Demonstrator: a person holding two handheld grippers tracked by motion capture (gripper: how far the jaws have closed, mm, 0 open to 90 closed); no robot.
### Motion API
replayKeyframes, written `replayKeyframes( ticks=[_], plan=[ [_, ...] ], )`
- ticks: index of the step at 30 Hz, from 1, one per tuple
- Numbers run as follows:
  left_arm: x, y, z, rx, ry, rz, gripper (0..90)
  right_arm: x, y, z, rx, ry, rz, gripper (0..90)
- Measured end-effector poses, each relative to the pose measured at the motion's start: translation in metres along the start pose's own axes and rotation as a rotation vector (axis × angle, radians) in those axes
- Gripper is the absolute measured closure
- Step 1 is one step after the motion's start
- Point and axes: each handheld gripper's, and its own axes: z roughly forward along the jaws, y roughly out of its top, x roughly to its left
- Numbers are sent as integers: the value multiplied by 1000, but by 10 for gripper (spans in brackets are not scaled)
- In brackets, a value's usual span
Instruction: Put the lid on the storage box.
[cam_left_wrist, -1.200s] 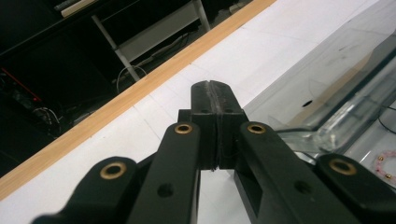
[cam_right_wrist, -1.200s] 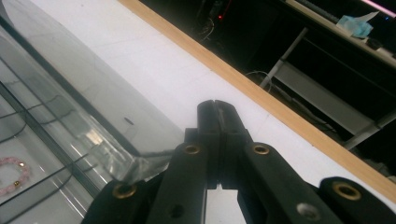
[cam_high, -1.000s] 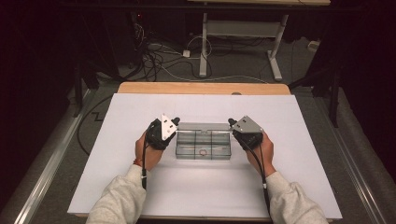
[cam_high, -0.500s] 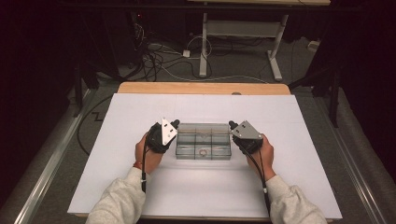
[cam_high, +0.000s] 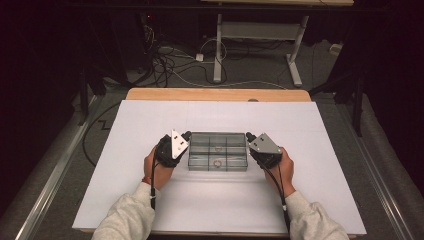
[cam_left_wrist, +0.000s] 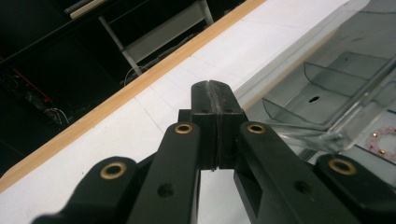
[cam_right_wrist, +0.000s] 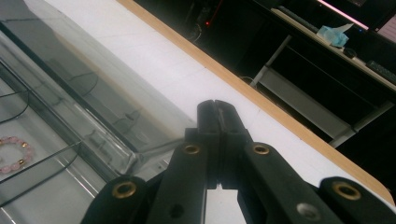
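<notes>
I hold the left gripper (cam_high: 186, 135) and right gripper (cam_high: 248, 136) low, fingers pressed together, flanking the clear compartment box (cam_high: 218, 151) on the desk (cam_high: 300, 125), tips at its far corners.

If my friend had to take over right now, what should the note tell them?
Left gripper: jaws shut, nothing between them, at the left end of the clear box.
Right gripper: jaws shut, empty, at the box's right end.
The box sits mid-table on the white table, with dividers inside and a pink bead bracelet in one compartment.
Done: both grippers are placed beside the box.
Left: probably handling the box or its lid; nothing is gripped yet.
</notes>
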Motion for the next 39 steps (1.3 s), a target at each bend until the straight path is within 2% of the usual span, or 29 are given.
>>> replayKeyframes(
  ticks=[21,31,34,35,38,39],
  plan=[
    [-3,-10,3,-2,2,-6,870,6,-9,0,-9,-15,12,900],
    [-5,-13,4,10,1,0,870,7,-13,0,8,-9,20,900],
    [-6,-15,5,13,-13,0,868,7,-15,1,22,2,28,900],
    [-8,-15,5,16,-17,9,868,8,-15,2,24,18,31,900],
    [-16,-14,7,27,-22,66,868,13,-15,3,32,24,-5,900],
    [-17,-14,8,29,-26,71,868,15,-15,3,37,27,-12,900]
  ],
)
